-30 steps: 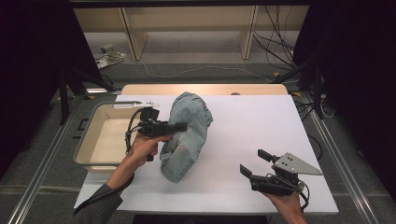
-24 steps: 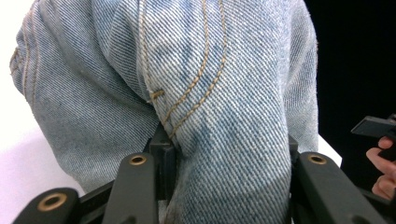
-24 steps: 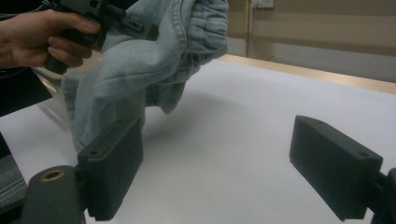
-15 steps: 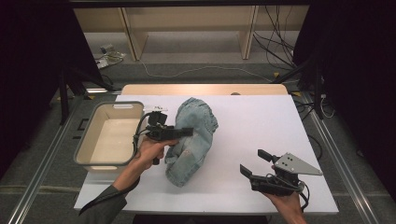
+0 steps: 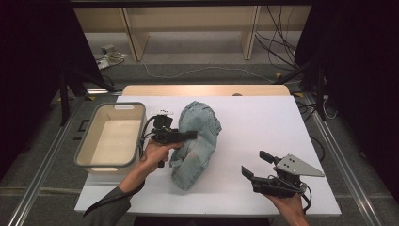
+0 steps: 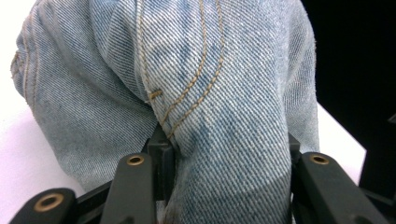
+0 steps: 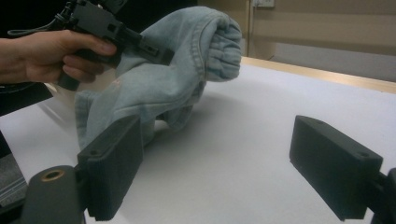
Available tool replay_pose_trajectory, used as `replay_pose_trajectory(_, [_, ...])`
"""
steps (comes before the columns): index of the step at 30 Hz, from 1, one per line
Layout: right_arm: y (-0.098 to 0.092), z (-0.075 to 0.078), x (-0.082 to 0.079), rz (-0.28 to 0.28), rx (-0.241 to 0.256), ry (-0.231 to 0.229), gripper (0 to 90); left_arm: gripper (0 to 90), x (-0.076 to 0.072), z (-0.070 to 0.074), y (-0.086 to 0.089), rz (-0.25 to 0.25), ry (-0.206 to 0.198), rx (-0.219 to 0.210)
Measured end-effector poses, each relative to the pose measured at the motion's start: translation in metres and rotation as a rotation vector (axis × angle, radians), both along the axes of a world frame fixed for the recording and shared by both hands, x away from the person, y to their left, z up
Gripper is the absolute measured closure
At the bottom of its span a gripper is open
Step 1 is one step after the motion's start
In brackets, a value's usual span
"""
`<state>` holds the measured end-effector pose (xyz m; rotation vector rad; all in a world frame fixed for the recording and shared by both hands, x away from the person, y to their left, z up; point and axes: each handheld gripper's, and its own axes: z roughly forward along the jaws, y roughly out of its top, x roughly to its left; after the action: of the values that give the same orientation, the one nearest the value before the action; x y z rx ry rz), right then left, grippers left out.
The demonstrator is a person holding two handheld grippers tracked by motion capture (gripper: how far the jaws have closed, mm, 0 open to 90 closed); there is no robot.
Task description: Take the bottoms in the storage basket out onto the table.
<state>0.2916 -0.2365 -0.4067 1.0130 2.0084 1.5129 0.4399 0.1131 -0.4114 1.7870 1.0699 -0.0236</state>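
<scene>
White table (image 5: 263, 122), unlabelled jeans (image 5: 197, 141).

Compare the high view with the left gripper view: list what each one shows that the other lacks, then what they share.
High view alone: the white table, the beige bin at its left side, the left hand on the left gripper, and the right gripper held open above bare table, apart from the cloth.

Left gripper view alone: the orange stitching and twill weave up close, with a denim fold pinched between the black fingers.

Shared: the light blue jeans, held by the left gripper.
</scene>
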Motion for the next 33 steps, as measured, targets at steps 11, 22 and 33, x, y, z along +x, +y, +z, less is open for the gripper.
replay_pose_trajectory(11, [0.0, 0.0, 0.0, 0.001, -0.002, 0.004, 18.5, 53.5, 0.003, -0.011, -0.008, -0.015, 0.031, 0.024])
replay_pose_trajectory(22, [0.0, 0.0, 0.0, 0.003, -0.001, 0.003, 18.5, 51.6, 0.005, -0.019, -0.018, -0.031, 0.054, 0.051])
replay_pose_trajectory(33, [0.0, 0.0, 0.001, 0.002, -0.001, 0.003, 18.5, 50.7, 0.005, -0.022, -0.029, -0.047, 0.033, 0.09])
